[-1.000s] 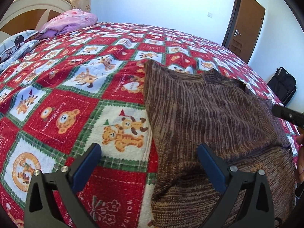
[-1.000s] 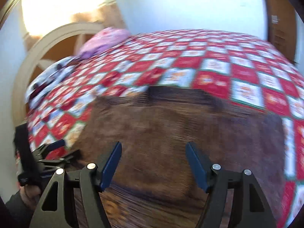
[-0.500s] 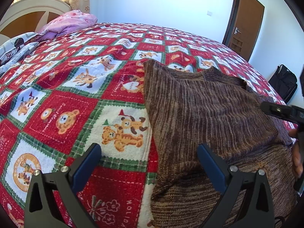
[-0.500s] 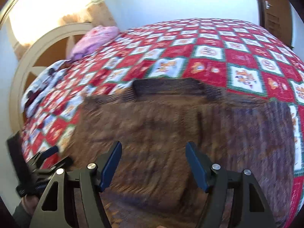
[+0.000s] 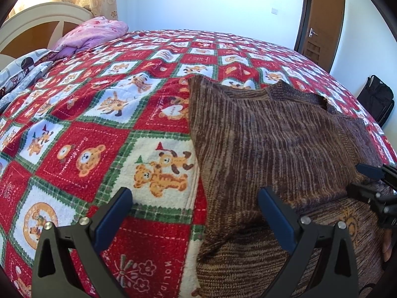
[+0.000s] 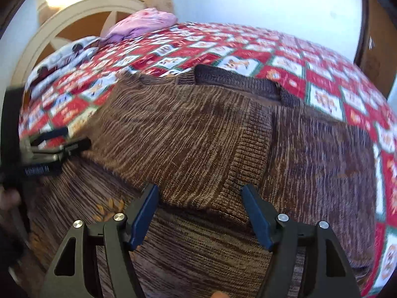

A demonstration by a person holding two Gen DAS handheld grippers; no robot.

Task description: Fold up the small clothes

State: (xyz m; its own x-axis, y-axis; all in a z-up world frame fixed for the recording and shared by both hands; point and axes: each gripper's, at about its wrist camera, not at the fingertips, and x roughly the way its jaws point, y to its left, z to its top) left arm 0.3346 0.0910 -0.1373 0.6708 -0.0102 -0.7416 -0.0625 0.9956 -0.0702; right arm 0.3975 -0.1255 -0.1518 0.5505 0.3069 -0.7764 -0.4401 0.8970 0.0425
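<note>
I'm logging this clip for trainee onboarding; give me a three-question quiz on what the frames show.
1. True or false: both the left tool and the right tool are open.
2. What lies folded across the brown striped knitted sweater: A a sleeve, B a towel, C a sock?
3. Fill in: the sweater lies on a red, white and green ___-print quilt.

Key: 1 true; 2 A; 3 teddy bear.

A sunny bedroom with a big bed.
The bed [image 5: 74, 134] had a red teddy-bear blanket; a brown door [image 5: 322, 22] stood in the white wall [image 5: 211, 0].
</note>
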